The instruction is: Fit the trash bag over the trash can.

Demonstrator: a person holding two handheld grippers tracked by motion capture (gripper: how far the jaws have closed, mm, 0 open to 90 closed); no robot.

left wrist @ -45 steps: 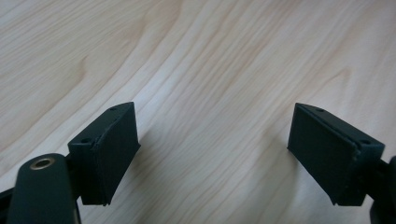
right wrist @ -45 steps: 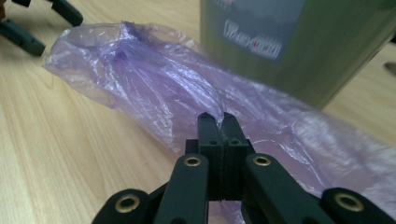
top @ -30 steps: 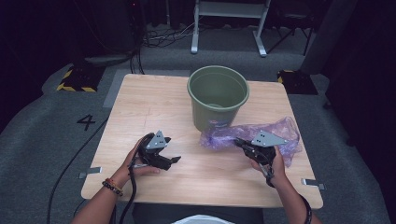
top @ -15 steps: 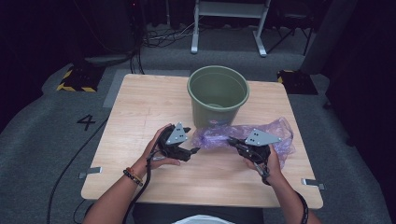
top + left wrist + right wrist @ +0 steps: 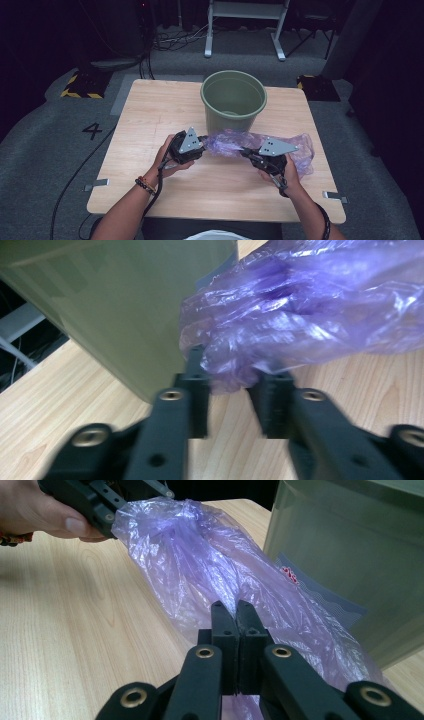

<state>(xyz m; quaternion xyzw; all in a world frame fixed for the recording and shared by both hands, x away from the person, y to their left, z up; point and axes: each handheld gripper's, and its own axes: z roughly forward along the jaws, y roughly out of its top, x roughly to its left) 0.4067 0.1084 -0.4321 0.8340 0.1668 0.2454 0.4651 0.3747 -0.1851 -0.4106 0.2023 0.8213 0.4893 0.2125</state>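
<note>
My left jaws have just been closing, and the bunched near end of the purple plastic bag (image 5: 300, 315) now sits between them; in the left gripper view the pads look close on the crumpled film, though a gap shows lower down, so I judge the pinch fresh and light. A second ago the left gripper (image 5: 202, 145) lay apart from the bag, at about eight o'clock from the bucket; now it has come across to the bag's end. My right gripper (image 5: 237, 611) has its jaws pressed flat together on a fold of the film, as before. So the bag is held at two places, stretched between my hands and lifted a little off the worktop (image 5: 150, 115), just at six o'clock from the green bucket (image 5: 233, 100). I take it that with both ends secured, the next step is to find the mouth and spread it, probably to line the bucket. The film is thin and slippery; a weak pinch could slide off.
</note>
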